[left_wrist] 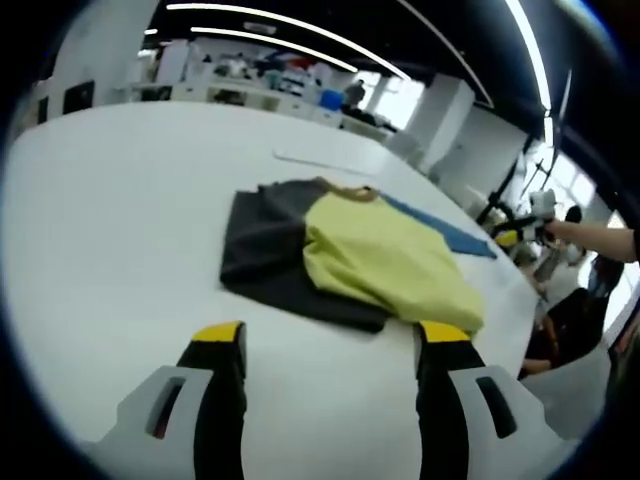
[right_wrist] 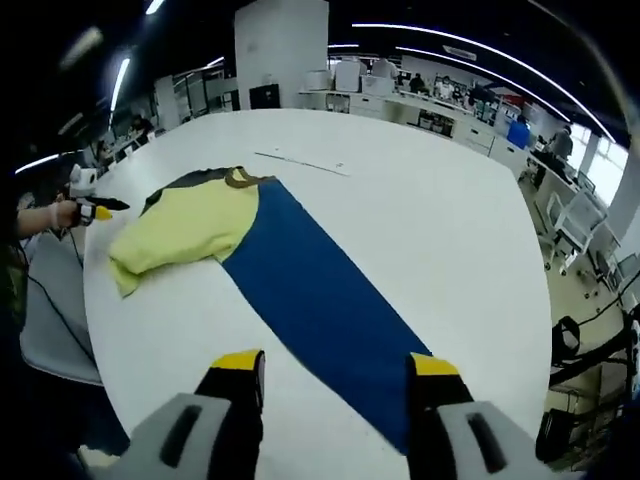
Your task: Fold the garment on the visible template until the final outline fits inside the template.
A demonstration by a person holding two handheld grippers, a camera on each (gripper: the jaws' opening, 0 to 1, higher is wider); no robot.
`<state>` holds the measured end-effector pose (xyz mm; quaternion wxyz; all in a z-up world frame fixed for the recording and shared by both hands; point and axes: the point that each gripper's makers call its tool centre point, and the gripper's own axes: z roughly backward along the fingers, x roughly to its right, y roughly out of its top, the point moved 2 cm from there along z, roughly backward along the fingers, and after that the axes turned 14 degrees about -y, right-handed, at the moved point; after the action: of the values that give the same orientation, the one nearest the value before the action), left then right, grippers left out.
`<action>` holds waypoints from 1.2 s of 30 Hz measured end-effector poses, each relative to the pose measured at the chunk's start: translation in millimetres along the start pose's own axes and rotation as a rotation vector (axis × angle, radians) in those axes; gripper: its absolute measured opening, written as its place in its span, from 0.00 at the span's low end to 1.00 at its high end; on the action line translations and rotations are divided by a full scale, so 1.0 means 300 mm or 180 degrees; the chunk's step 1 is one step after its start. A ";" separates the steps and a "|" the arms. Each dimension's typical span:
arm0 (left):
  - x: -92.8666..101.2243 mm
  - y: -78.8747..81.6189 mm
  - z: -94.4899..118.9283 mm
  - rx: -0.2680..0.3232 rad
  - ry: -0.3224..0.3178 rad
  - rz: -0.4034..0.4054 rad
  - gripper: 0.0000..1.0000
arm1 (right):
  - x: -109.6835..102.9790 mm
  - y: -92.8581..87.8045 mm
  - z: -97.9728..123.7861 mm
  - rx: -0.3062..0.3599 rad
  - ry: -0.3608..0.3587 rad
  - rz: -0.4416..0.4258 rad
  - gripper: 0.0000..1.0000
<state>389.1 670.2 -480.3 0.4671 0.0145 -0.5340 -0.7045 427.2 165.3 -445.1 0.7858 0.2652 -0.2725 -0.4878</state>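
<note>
The left gripper (left_wrist: 331, 345) is held low over the white tabletop (left_wrist: 120, 200), jaws spread and holding nothing. The folded yellow-and-dark-grey cloth garment (left_wrist: 350, 255) lies just ahead of its tips, partly covering the long blue rectangular template (left_wrist: 445, 232) beyond. The right gripper (right_wrist: 335, 372) is likewise held apart and unladen; the template's near end (right_wrist: 320, 300) lies between and ahead of its jaws, the garment (right_wrist: 185, 230) farther ahead to the left. Beyond the garment, the other gripper's yellow tip (right_wrist: 100, 210) is seen at the table edge.

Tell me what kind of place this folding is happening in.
Probably an open-plan office or lab: a large white table holds the garment on a blue template, with long ceiling light strips and rows of desks behind.
</note>
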 end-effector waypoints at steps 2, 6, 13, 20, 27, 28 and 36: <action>0.007 0.003 -0.003 0.0011 -0.0028 -0.0013 0.64 | -0.048 0.020 0.013 0.0070 0.0070 -0.0013 0.55; 0.016 0.008 -0.007 0.0022 -0.0066 -0.0052 0.64 | -0.157 0.053 0.036 0.0180 0.0199 0.0020 0.53; 0.031 0.009 -0.007 0.0048 -0.0144 -0.0093 0.63 | -0.344 0.111 0.070 0.0354 0.0446 0.0182 0.51; 0.034 0.006 0.003 0.0111 -0.0187 -0.0090 0.62 | -0.524 0.142 0.093 0.0454 0.0709 0.0293 0.47; 0.069 -0.028 0.000 -0.0013 -0.0228 -0.0290 0.61 | -0.718 0.088 0.074 0.0483 0.0912 0.0512 0.41; 0.075 -0.031 -0.003 -0.0038 -0.0231 -0.0327 0.61 | -0.744 0.077 0.071 0.0471 0.0964 0.0547 0.40; 0.115 -0.058 -0.048 -0.0196 -0.0372 -0.0522 0.59 | -0.890 0.102 0.035 0.0835 0.0943 0.1566 0.31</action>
<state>365.9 636.3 -483.4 0.3761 0.0026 -0.5356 -0.7561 338.7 418.8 -461.9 0.8704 0.3586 -0.2716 -0.1998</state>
